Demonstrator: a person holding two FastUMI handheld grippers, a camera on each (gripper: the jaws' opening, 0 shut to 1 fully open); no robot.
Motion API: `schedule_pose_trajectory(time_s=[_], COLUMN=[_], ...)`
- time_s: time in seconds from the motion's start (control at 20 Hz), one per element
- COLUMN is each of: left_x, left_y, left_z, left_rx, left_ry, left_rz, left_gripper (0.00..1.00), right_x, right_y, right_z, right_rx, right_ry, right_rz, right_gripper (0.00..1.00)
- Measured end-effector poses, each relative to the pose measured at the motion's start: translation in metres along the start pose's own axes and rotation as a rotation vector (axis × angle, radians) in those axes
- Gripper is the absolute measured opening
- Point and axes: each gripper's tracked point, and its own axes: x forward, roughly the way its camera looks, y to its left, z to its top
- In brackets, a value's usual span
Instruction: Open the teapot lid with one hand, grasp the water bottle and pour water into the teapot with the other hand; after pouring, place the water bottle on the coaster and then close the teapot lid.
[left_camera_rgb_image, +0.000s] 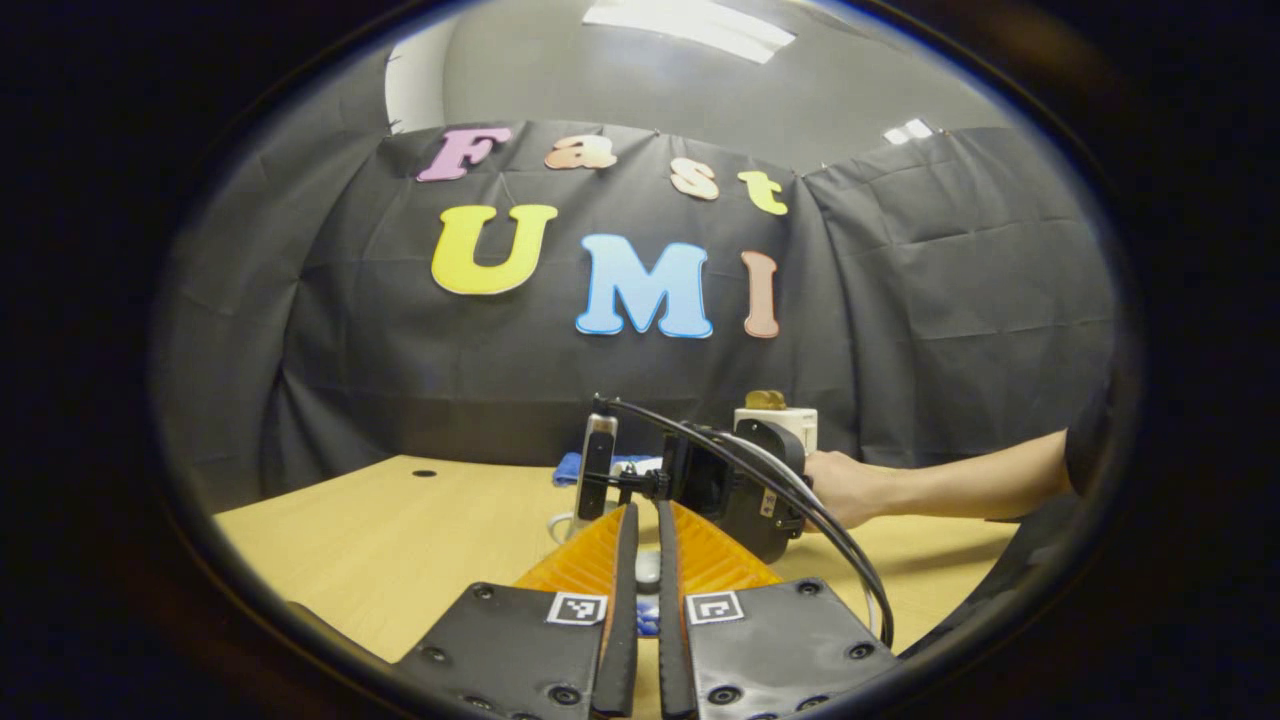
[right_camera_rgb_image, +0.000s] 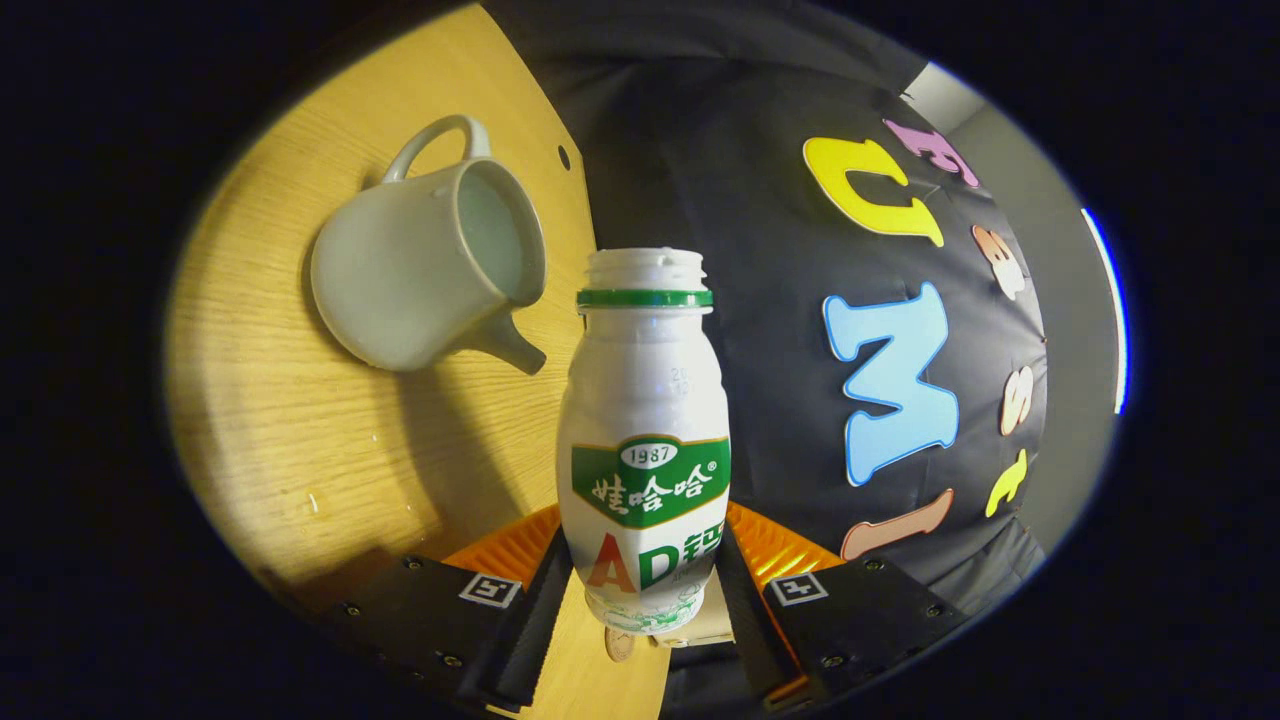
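Observation:
In the right gripper view my right gripper (right_camera_rgb_image: 645, 590) is shut on a white water bottle (right_camera_rgb_image: 645, 420) with a green label and no cap. The view is rolled, so the table stands at the left. The white teapot (right_camera_rgb_image: 430, 270) sits on the table with no lid, its opening facing the bottle's mouth and its spout toward the bottle. In the left gripper view my left gripper (left_camera_rgb_image: 646, 515) is nearly shut, with a small white piece (left_camera_rgb_image: 648, 570), apparently the teapot lid, pinched between its fingers. Beyond it a hand (left_camera_rgb_image: 850, 488) holds the other gripper's dark body (left_camera_rgb_image: 735, 490).
A wooden table (left_camera_rgb_image: 400, 540) runs to the black cloth wall. A blue flat thing (left_camera_rgb_image: 572, 468) lies at the back of the table. A white box (left_camera_rgb_image: 790, 420) with a brown thing on top stands at the back right. A cable (left_camera_rgb_image: 800, 510) arcs from the other gripper.

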Motion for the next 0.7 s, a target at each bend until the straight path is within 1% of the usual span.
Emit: schedule_pose_trajectory(time_s=[0.15, 0.3, 0.4, 0.6, 0.65, 0.7], left_x=[0.002, 0.005, 0.005, 0.004, 0.004, 0.005], left_y=[-0.003, -0.003, -0.001, 0.000, 0.001, 0.001], left_z=[-0.003, -0.011, -0.011, -0.012, -0.012, -0.013], left_rx=[0.016, 0.019, 0.022, 0.020, 0.020, 0.019], left_ry=[0.007, 0.028, 0.033, 0.034, 0.035, 0.038], left_rz=[-0.003, -0.004, 0.000, 0.006, 0.007, 0.005], left_gripper=[0.19, 0.19, 0.19, 0.19, 0.19, 0.19], right_x=[-0.001, -0.003, -0.003, 0.000, 0.000, -0.001], right_y=[-0.004, -0.006, -0.007, -0.013, -0.013, -0.014], right_z=[0.002, 0.007, 0.008, 0.008, 0.009, 0.011], right_rx=[-0.046, -0.127, -0.178, -0.227, -0.245, -0.267], right_ry=[-0.004, -0.019, -0.024, -0.025, -0.027, -0.031], right_rz=[-0.012, -0.039, -0.033, -0.046, -0.049, -0.050], right_gripper=[0.76, 0.76, 0.75, 0.76, 0.75, 0.72])
